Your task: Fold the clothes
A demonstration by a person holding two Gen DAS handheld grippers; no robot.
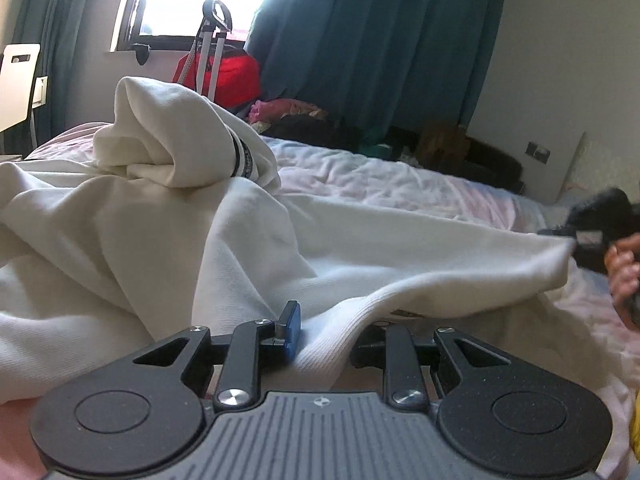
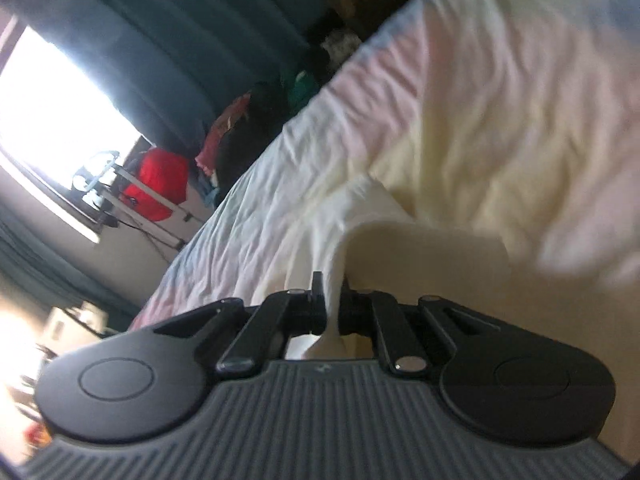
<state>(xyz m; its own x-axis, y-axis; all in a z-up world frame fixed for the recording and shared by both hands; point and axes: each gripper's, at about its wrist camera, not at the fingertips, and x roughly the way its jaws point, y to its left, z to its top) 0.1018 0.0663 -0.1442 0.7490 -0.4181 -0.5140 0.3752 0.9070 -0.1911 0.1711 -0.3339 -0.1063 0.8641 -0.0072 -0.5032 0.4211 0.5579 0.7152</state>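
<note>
The white garment, a thick knit that looks like a sweatshirt, lies rumpled across the bed, one part bunched into a rolled heap at the far left and a ribbed hem running toward the near edge. It looks soft and limp, fairly weighty for cloth, and likely to sag and drag unless held at two points; the ribbed hem and the corners are the firmest places to pinch, since the band bunches less than the body.

The left gripper has that ribbed hem lying between its jaws, which stand somewhat apart; one finger is buried under the cloth, so whether the pads truly press on it I cannot tell. The right gripper, seen tilted and blurred, has its jaws nearly together, clamped on a thin fold of the same white cloth, drawn out taut at the garment's right corner.

Beyond the bed hang teal curtains and a red bag.
</note>
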